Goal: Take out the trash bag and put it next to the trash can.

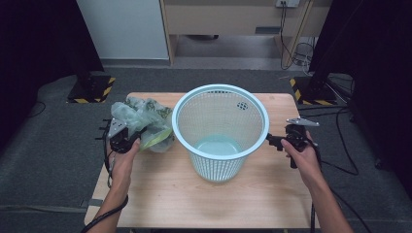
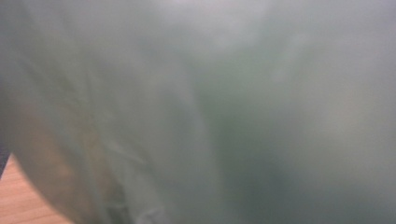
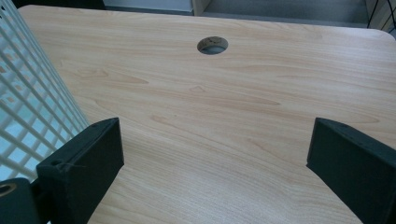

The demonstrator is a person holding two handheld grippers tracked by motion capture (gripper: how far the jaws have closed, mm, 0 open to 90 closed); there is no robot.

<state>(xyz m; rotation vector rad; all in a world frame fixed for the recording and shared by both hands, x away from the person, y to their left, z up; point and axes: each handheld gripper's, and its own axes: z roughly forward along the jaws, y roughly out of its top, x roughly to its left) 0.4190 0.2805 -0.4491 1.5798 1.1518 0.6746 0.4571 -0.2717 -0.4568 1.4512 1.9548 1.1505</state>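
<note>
the wooden bench (image 1: pixel 204 204) carries everything here, its pale grain running across the right gripper view, where a round cable hole (image 3: pixel 212 45) sits near the far edge. on its middle stands a light blue mesh basket (image 1: pixel 221 128), upright, mouth open to the high view, with nothing seen lying on its solid bottom. its white lattice wall (image 3: pixel 28 116) rises just beside one jaw in the right gripper view.

to the left of the basket, touching or nearly touching its side, lies a crumpled translucent green plastic bag (image 1: pixel 143 121), bunched up on the bench near the left edge. the left hand-held gripper (image 1: pixel 127 138) is pressed into this bag from the person's side, jaws closed on its film (the left gripper view is a blur of green plastic (image 2: pixel 210 112) right against the lens, with a sliver of bench in the lower corner).

the right hand-held gripper (image 1: pixel 274 141) is held at the basket's right side, just beside its rim, pointing toward it. its jaws stand wide apart with nothing but bare bench between them.
</note>
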